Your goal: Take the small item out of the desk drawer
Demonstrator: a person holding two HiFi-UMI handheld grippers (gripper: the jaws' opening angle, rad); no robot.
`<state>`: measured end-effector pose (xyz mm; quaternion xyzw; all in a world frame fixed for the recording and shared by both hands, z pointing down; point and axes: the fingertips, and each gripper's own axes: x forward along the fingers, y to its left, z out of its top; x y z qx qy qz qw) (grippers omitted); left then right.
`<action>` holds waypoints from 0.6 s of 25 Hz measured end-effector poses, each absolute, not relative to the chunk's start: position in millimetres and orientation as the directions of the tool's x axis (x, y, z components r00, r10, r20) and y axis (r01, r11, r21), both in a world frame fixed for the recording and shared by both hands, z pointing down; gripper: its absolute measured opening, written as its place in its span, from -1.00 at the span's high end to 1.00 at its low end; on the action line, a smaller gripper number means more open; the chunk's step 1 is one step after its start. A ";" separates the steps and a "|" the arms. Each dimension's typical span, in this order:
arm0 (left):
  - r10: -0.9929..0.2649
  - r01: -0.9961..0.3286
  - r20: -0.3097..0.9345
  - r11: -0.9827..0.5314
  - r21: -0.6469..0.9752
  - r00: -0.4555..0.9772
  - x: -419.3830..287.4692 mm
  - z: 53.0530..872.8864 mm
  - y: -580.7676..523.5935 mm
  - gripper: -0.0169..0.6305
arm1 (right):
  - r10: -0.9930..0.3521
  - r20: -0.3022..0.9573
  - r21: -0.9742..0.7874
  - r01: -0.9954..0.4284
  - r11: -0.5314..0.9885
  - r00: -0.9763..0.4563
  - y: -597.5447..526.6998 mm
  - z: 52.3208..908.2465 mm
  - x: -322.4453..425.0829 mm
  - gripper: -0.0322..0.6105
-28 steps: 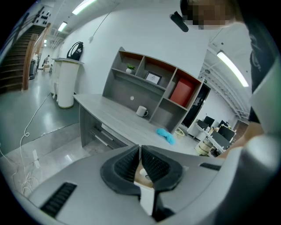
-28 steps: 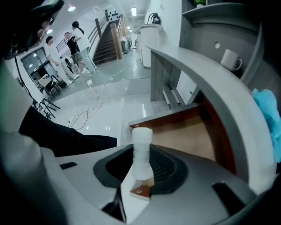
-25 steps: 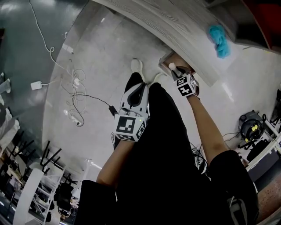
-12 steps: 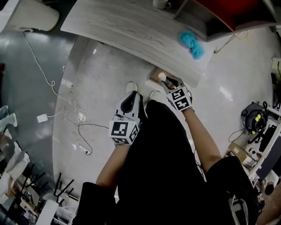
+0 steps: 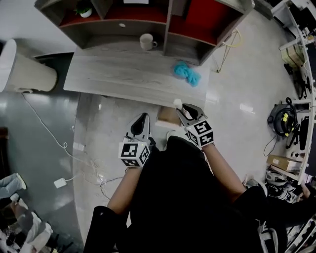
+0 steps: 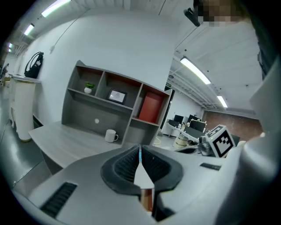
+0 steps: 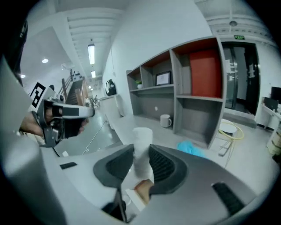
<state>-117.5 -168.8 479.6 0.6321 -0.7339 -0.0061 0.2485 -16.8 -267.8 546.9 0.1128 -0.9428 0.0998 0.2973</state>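
My right gripper (image 5: 181, 109) is shut on a small white cylinder (image 5: 177, 103), held upright just above the open wooden drawer (image 5: 166, 116) at the desk's front edge. In the right gripper view the cylinder (image 7: 142, 149) stands between the ribbed pads of that gripper (image 7: 141, 163) and sticks up past them. To the left of the drawer, below the desk edge, my left gripper (image 5: 141, 122) is shut with nothing in it. Its pads meet in the left gripper view (image 6: 140, 159).
The grey desk (image 5: 113, 79) carries a white mug (image 5: 146, 41) and a blue cloth (image 5: 187, 73) in front of a grey and red shelf unit (image 5: 148, 15). A white bin (image 5: 22, 69) stands at the desk's left end. Cables (image 5: 59, 148) lie on the floor.
The head view has swung up from the floor to the whole desk and shelf. My right gripper keeps its hold on the white cylinder and now holds it above the drawer.
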 end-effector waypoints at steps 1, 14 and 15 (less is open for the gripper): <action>-0.936 -0.929 0.349 0.175 0.325 -0.054 -119.5 473.1 -174.9 0.90 | -0.183 0.566 -0.118 -0.299 0.947 -0.804 -269.9 533.8 -16.1 0.55; -0.969 -0.944 0.170 -0.121 0.307 0.179 -126.7 363.8 -263.4 0.90 | -0.528 0.313 -0.130 -0.586 0.800 -0.789 -311.8 380.1 4.7 0.55; -0.969 -0.943 0.154 -0.139 0.303 0.192 -128.0 356.1 -267.4 0.90 | -0.556 0.290 -0.122 -0.606 0.786 -0.779 -315.1 369.0 7.3 0.55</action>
